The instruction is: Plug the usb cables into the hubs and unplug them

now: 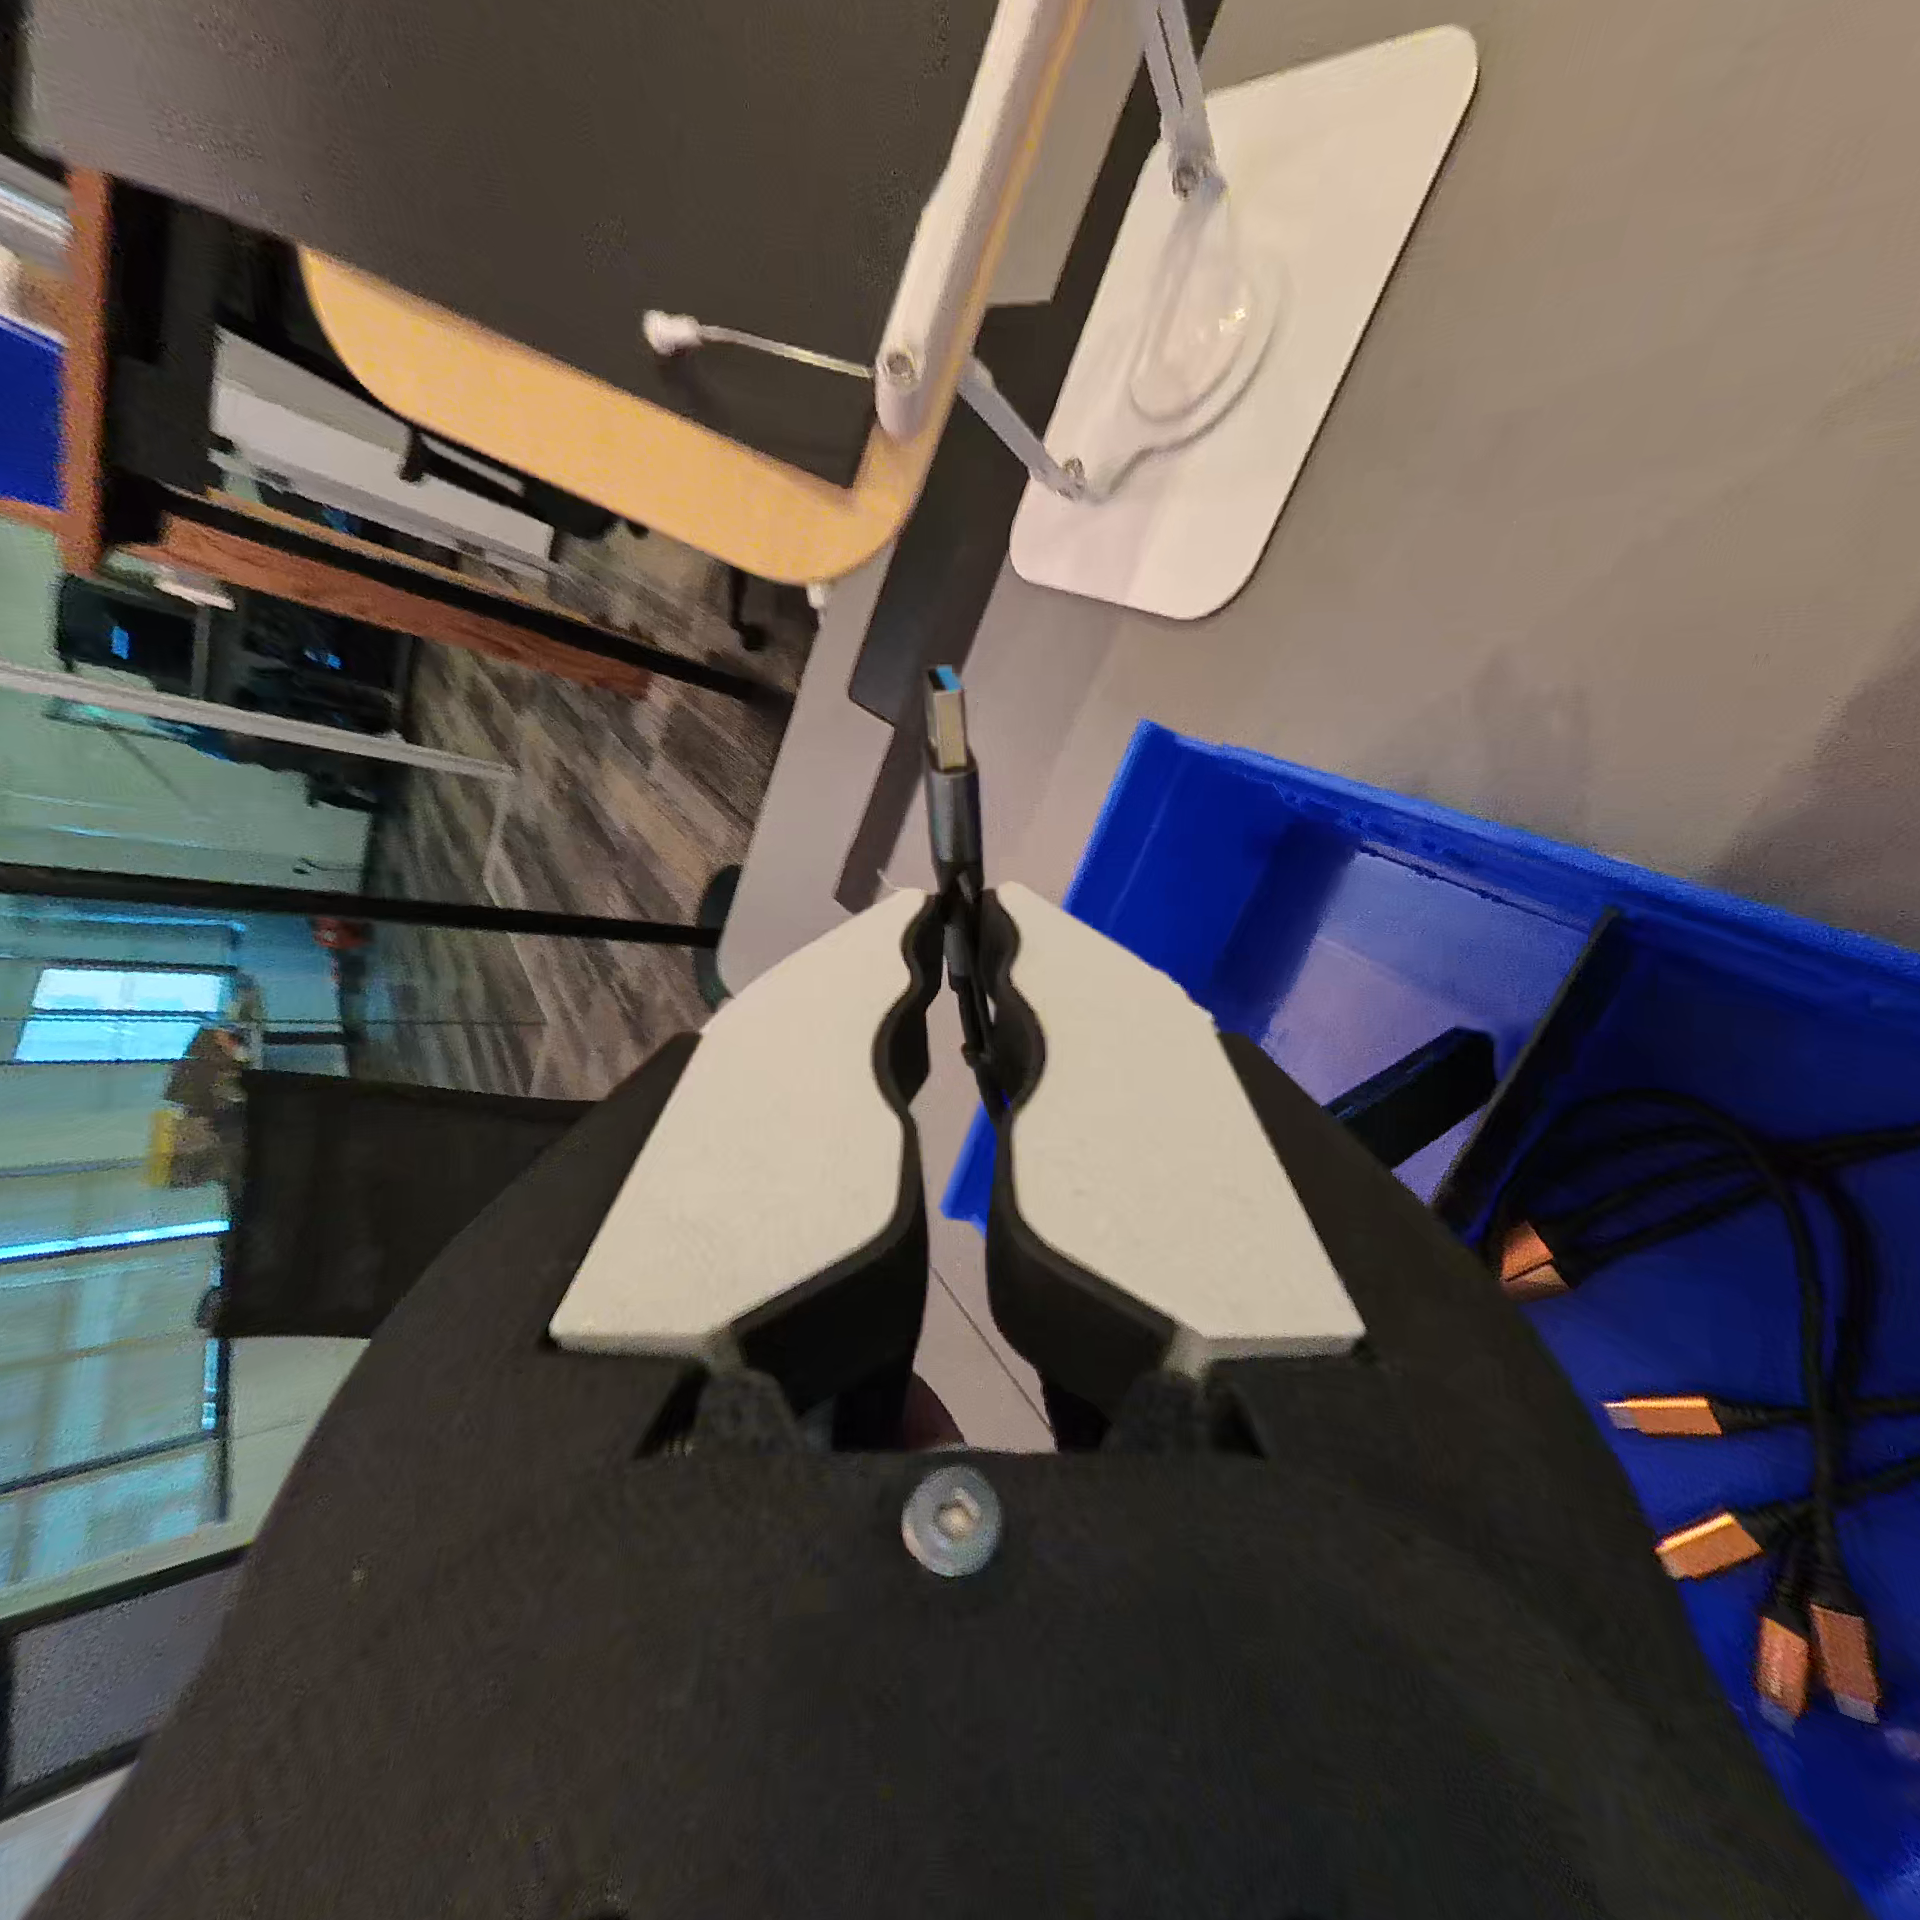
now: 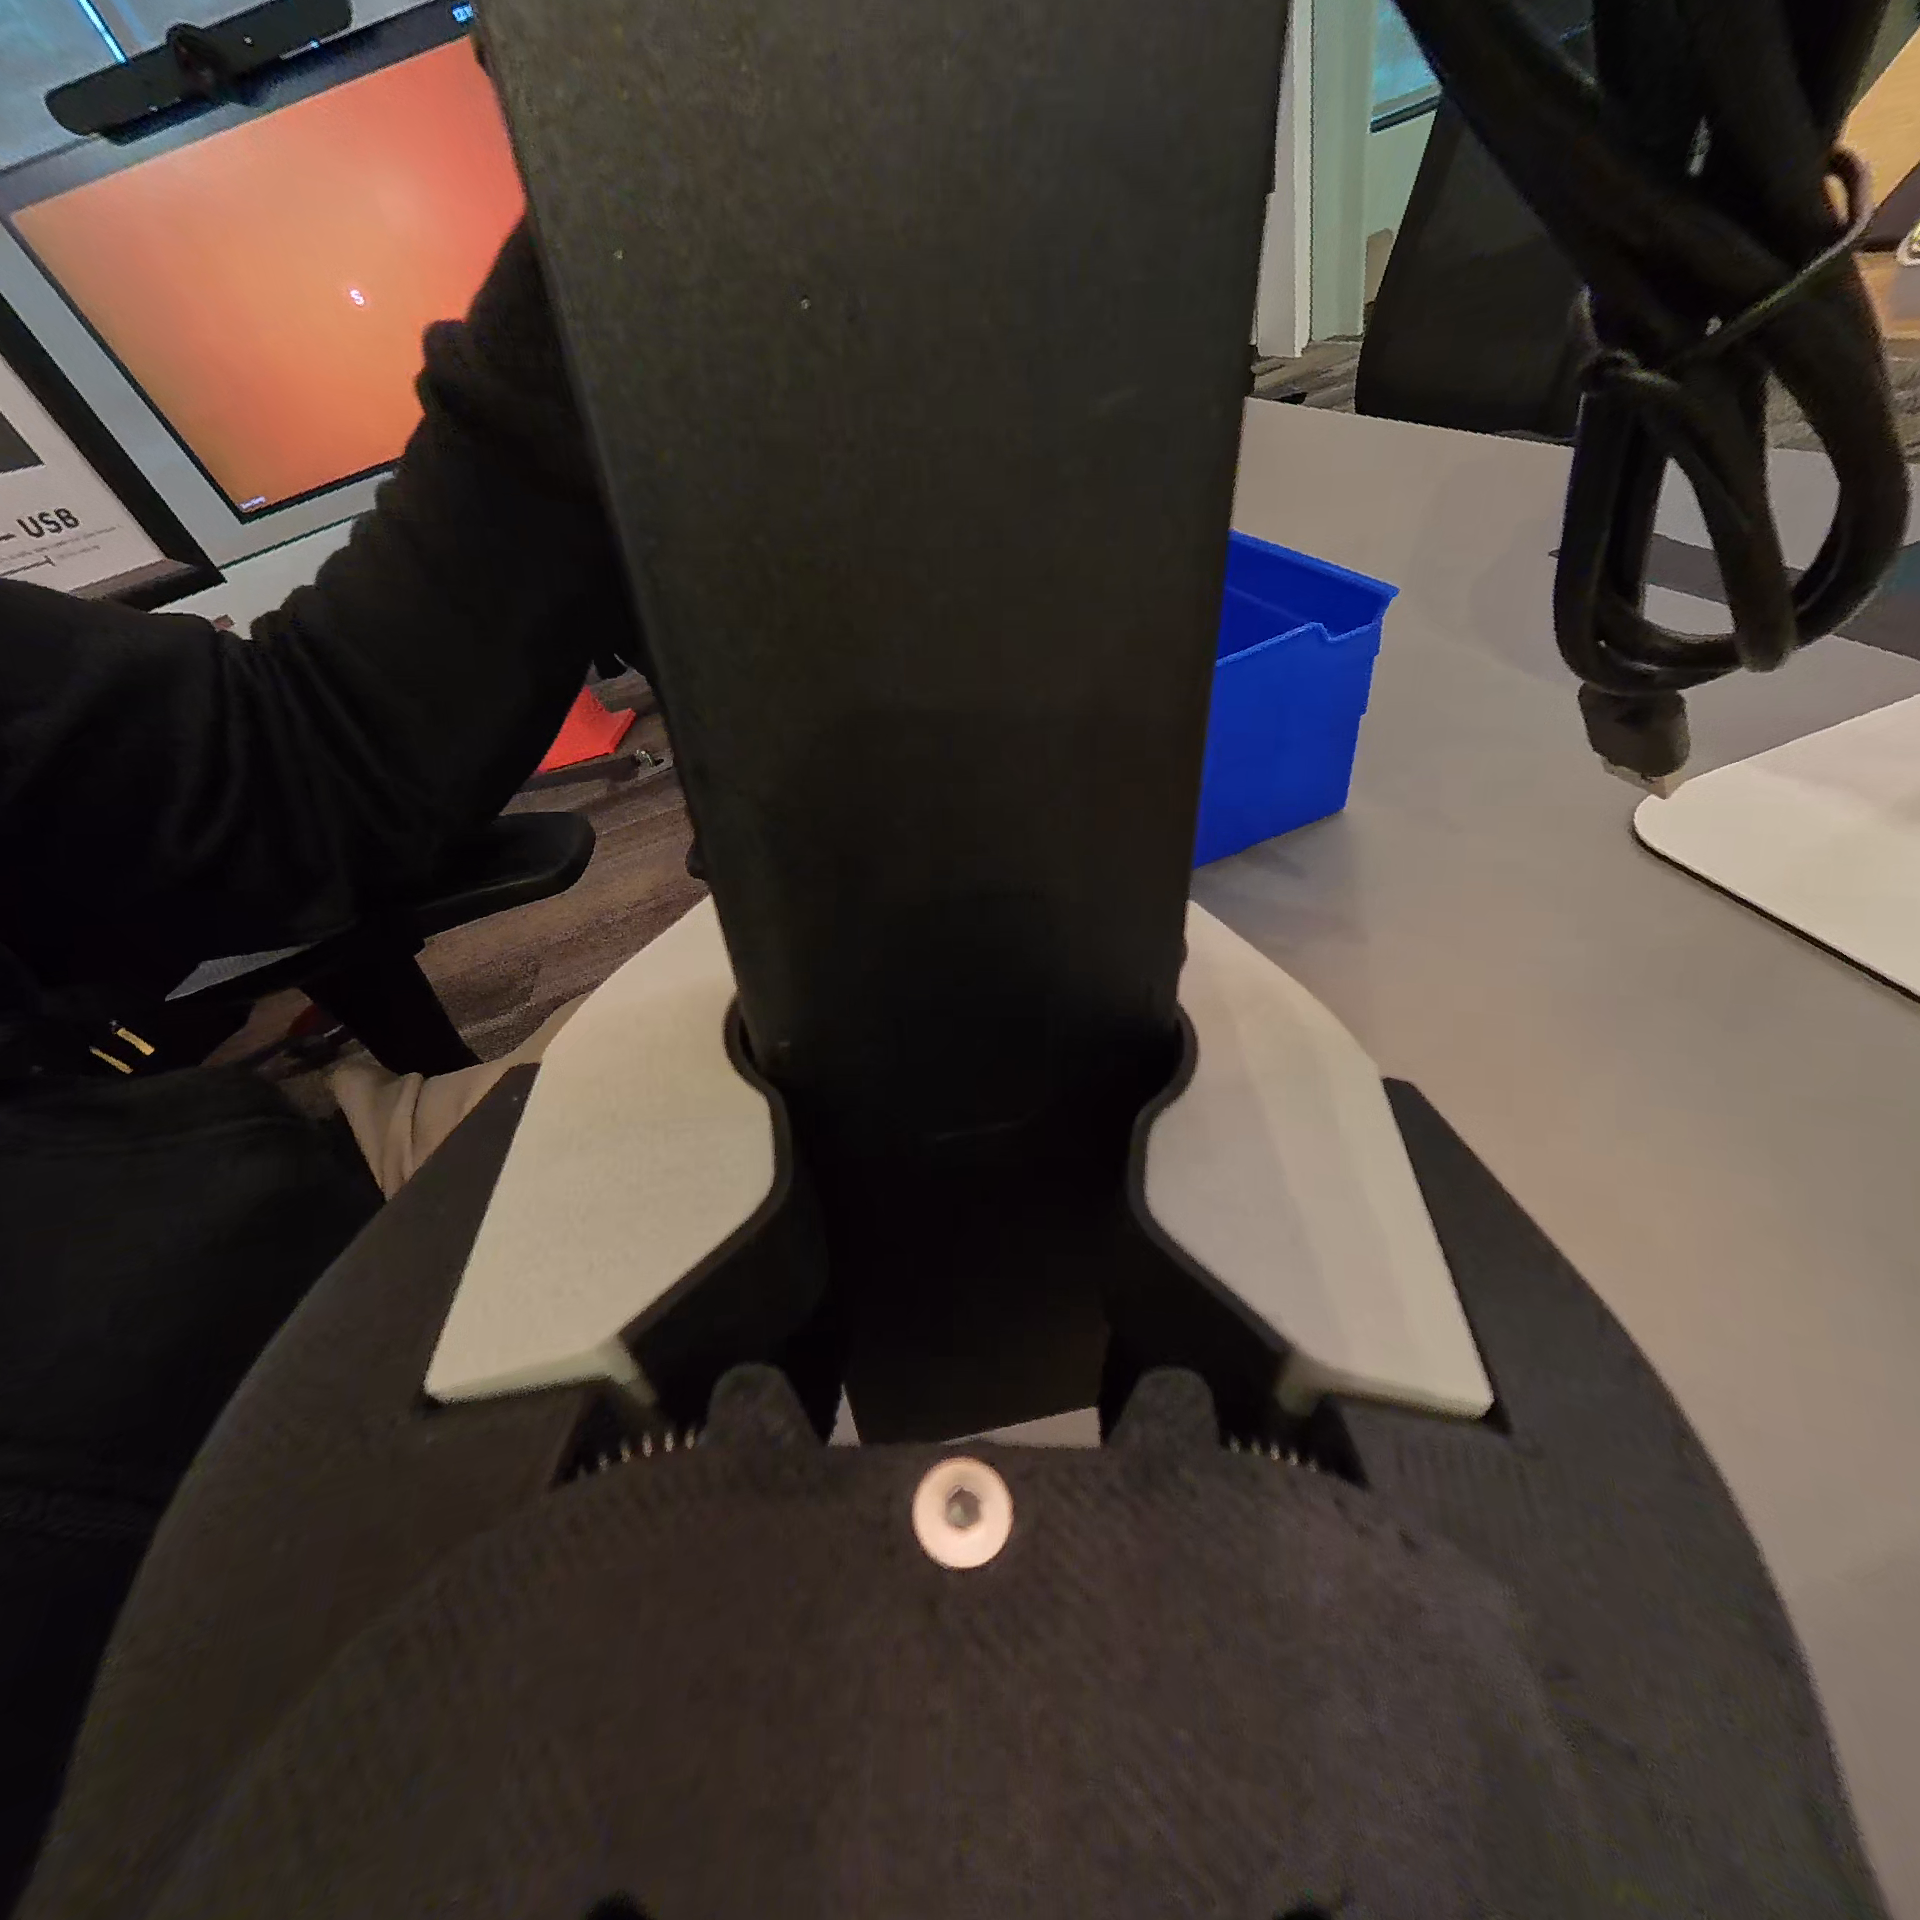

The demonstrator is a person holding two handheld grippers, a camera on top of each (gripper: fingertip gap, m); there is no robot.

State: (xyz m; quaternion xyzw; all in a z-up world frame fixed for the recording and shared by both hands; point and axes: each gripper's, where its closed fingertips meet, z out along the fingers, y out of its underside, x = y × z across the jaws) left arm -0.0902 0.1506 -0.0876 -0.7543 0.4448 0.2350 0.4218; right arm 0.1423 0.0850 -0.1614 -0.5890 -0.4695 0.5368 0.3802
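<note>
My left gripper (image 1: 961, 904) is shut on a thin black USB cable (image 1: 971, 1023). Its grey plug with a metal tip (image 1: 951, 727) sticks out forward past the fingertips. Just behind the plug stands a dark flat slab seen edge-on (image 1: 925, 582), apparently the hub; I cannot tell whether they touch. My right gripper (image 2: 961, 1029) is shut on a long, wide black hub (image 2: 883, 520) that rises up through the view. A bundled black cable (image 2: 1714, 436) hangs at the upper right, with its plug end (image 2: 1636, 732) just above the table.
A blue bin (image 1: 1299, 831) holds several black cables with orange plugs (image 1: 1662, 1418); it also shows in the right wrist view (image 2: 1288, 707). A white lamp base (image 1: 1247, 343) and a white pad (image 2: 1818, 831) lie on the grey table (image 2: 1455, 1039). A person's black sleeve (image 2: 312, 727) is at the left. The grippers' ends are close to 25 centimetres from one another.
</note>
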